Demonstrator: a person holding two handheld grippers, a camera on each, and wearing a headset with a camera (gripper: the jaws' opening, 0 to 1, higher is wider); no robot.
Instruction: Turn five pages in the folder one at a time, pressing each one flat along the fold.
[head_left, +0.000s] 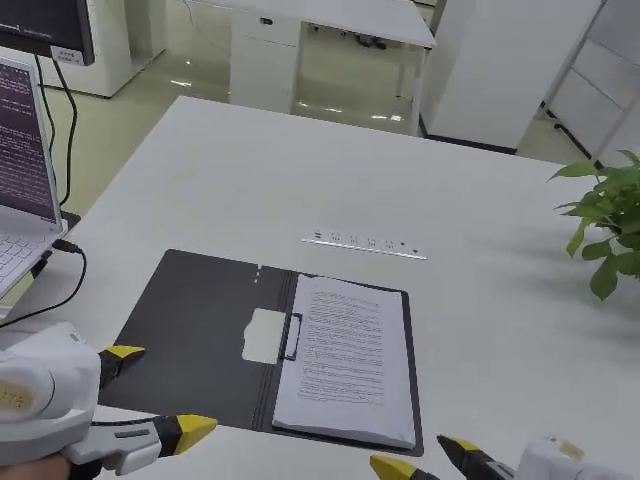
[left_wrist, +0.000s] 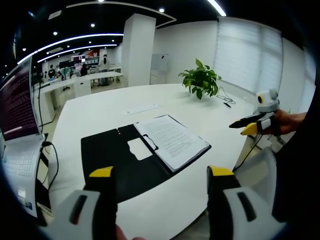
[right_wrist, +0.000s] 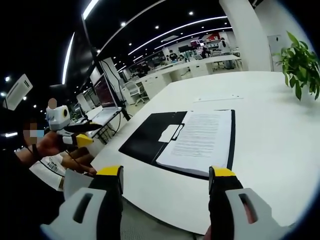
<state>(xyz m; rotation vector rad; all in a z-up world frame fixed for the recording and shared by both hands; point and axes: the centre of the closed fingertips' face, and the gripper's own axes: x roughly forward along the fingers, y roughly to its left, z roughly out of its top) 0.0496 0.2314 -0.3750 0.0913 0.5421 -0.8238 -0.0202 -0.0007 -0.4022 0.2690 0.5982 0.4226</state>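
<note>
A black folder (head_left: 190, 340) lies open on the white table, with a stack of printed pages (head_left: 345, 360) clipped on its right half. My left gripper (head_left: 160, 392) hovers open at the folder's near-left corner, off the paper. Below the pages' front edge my right gripper (head_left: 425, 457) is open too, holding nothing. In the left gripper view the yellow-tipped left gripper (left_wrist: 161, 172) frames the folder (left_wrist: 110, 155) and pages (left_wrist: 172, 140), with the right gripper (left_wrist: 250, 125) off to the right. The right gripper (right_wrist: 166, 171) faces the pages (right_wrist: 202, 140) from the near edge, and the left gripper (right_wrist: 75, 135) shows at left.
A laptop (head_left: 20, 200) with a black cable (head_left: 60, 290) stands at the table's left edge. A white power strip (head_left: 365, 245) lies just beyond the folder. A green plant (head_left: 610, 220) sits at the right. Desks and cabinets stand beyond the table.
</note>
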